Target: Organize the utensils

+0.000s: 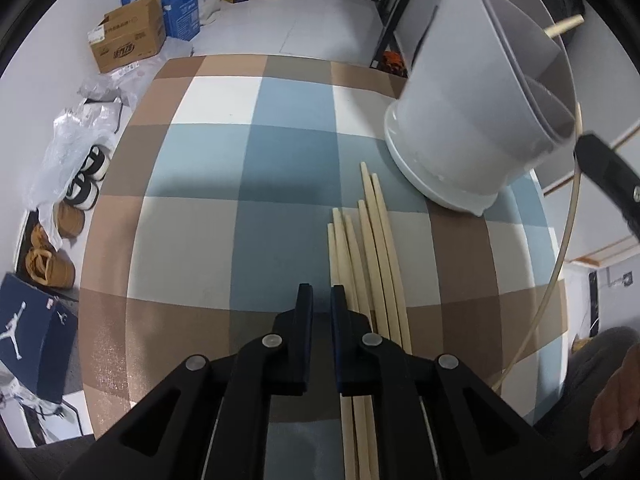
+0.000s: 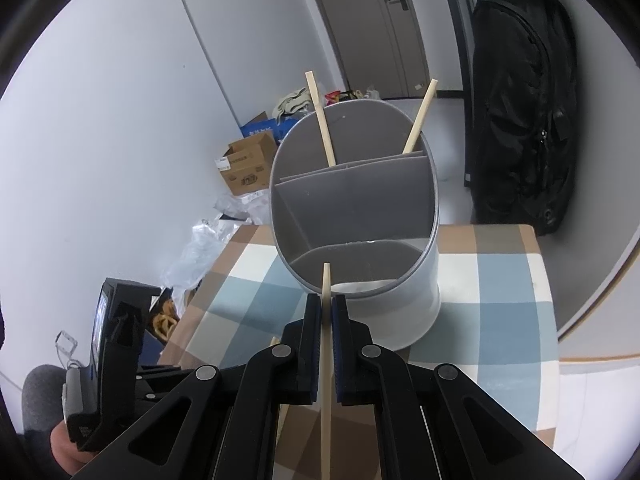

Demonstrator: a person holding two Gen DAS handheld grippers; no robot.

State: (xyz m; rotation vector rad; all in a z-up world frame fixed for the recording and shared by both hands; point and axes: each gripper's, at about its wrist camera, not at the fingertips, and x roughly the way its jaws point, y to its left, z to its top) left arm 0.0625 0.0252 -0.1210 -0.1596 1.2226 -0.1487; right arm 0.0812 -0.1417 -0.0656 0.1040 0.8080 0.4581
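Several wooden chopsticks point(image 1: 372, 240) lie side by side on the checked tablecloth point(image 1: 224, 184). My left gripper point(image 1: 321, 294) hovers just left of them, jaws nearly together with nothing between. A grey divided utensil holder point(image 1: 472, 120) stands at the right; in the right wrist view point(image 2: 356, 208) two chopsticks point(image 2: 320, 120) stand in its far compartment. My right gripper point(image 2: 327, 308) is shut on one chopstick point(image 2: 326, 344), its tip at the holder's near rim.
Cardboard boxes point(image 1: 128, 36), plastic bags and shoes point(image 1: 86, 176) lie on the floor left of the table. A black backpack point(image 2: 524, 112) hangs at the right. The left gripper's body point(image 2: 116, 356) shows at the lower left of the right wrist view.
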